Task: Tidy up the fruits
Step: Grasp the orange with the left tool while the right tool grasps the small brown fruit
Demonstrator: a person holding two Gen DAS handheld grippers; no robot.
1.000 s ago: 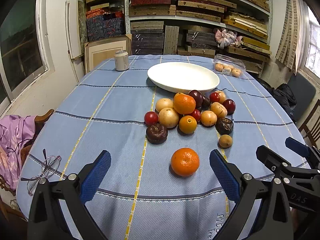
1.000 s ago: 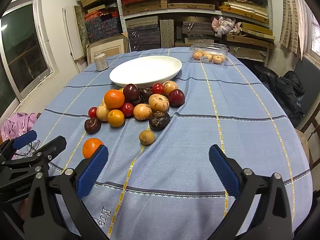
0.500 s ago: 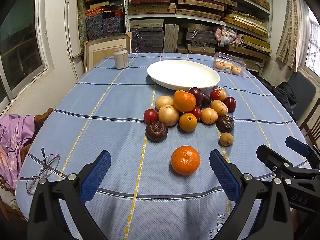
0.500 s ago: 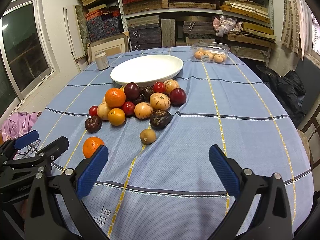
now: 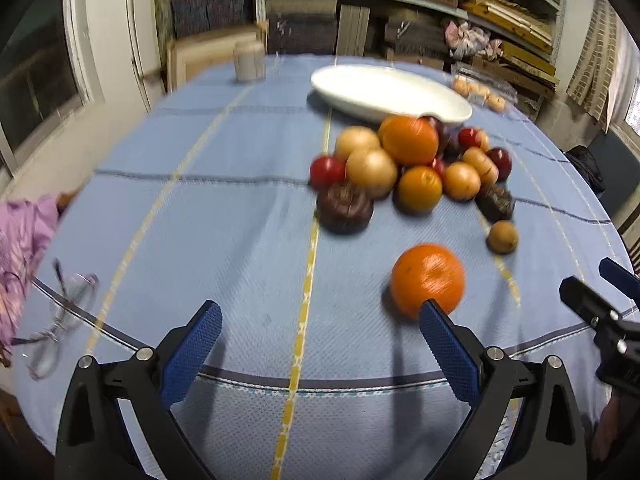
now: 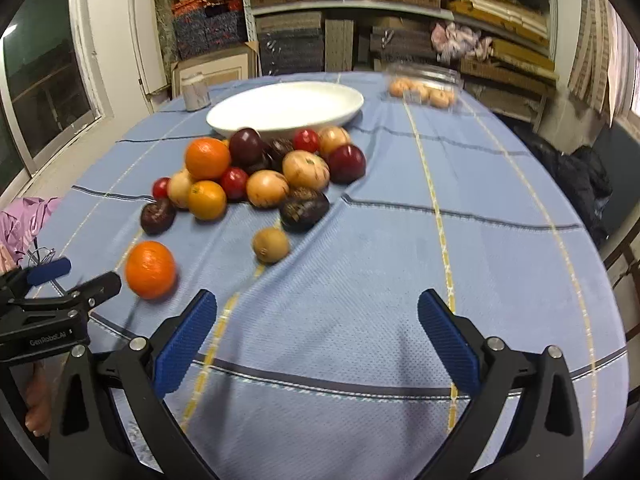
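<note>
Left gripper (image 5: 318, 328) fingers spread, lone orange (image 5: 427, 280) just ahead of right fingertip; right gripper (image 6: 318, 318) fingers spread and empty, small brown fruit (image 6: 271, 245) ahead of left fingertip; fruit pile (image 6: 260, 172) farther ahead, beside white plate (image 6: 286, 110), on blue tablecloth (image 6: 400, 240).

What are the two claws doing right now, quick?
Left claw: open, holding nothing; the loose orange sits just past its right finger.
Right claw: open, holding nothing.

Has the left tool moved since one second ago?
Yes. The left tool has swung left: the lone orange now lies by its right finger, not centred.
</note>
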